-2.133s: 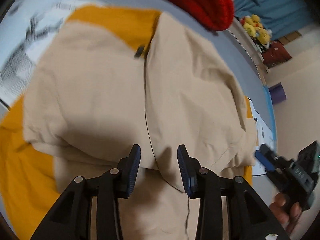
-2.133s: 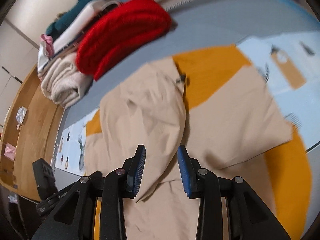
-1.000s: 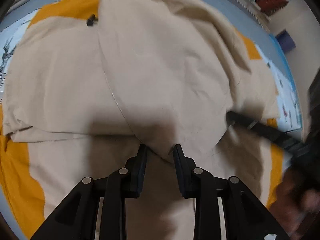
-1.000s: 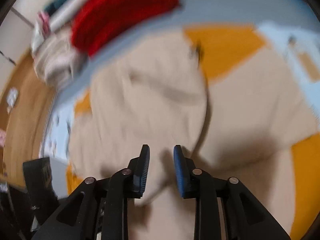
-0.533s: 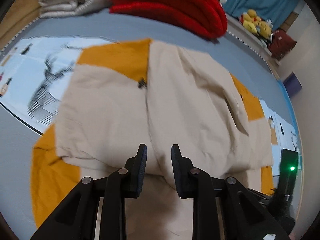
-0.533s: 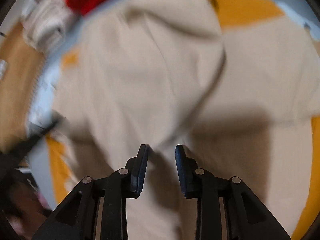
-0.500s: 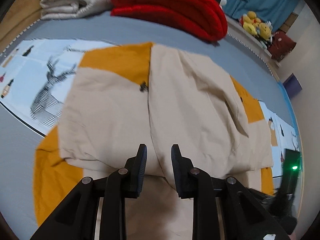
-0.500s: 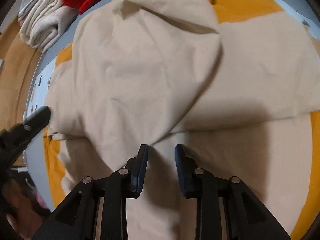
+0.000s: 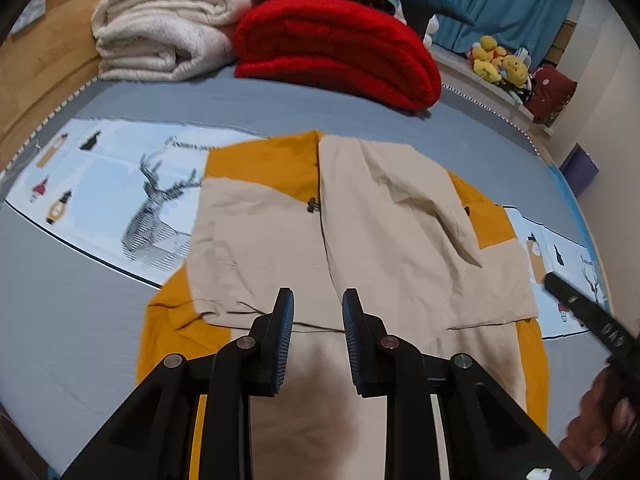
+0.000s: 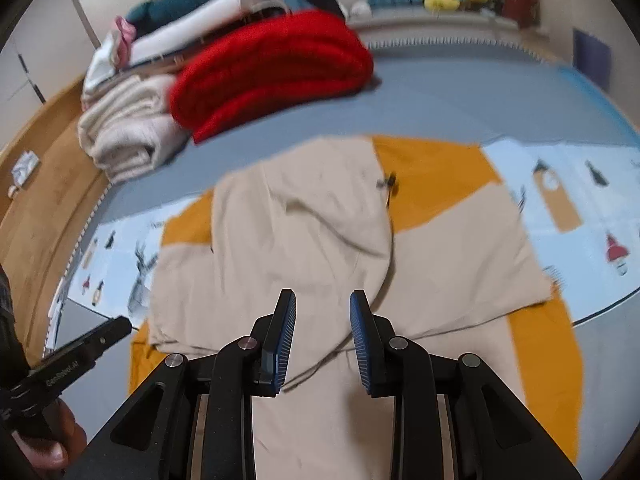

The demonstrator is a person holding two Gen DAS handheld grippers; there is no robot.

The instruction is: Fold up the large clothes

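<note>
Left gripper (image 9: 317, 336) at bottom centre, tilted down over the beige-and-orange jacket (image 9: 360, 232), jaws apart, nothing between them. Jacket lies mid-frame on the bed (image 9: 80, 280), partly folded. Right gripper (image 10: 322, 338) bottom centre, same downward tilt, jaws apart, empty. Red blanket (image 10: 272, 68) upper centre.

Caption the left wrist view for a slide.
Open left gripper hovers above a half-folded beige-and-orange jacket on the grey bed.

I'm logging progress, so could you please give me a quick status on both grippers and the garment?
Left gripper and right gripper open, empty, above the beige and orange jacket. Jacket flat on bed, part-folded. Red blanket clear behind.
</note>
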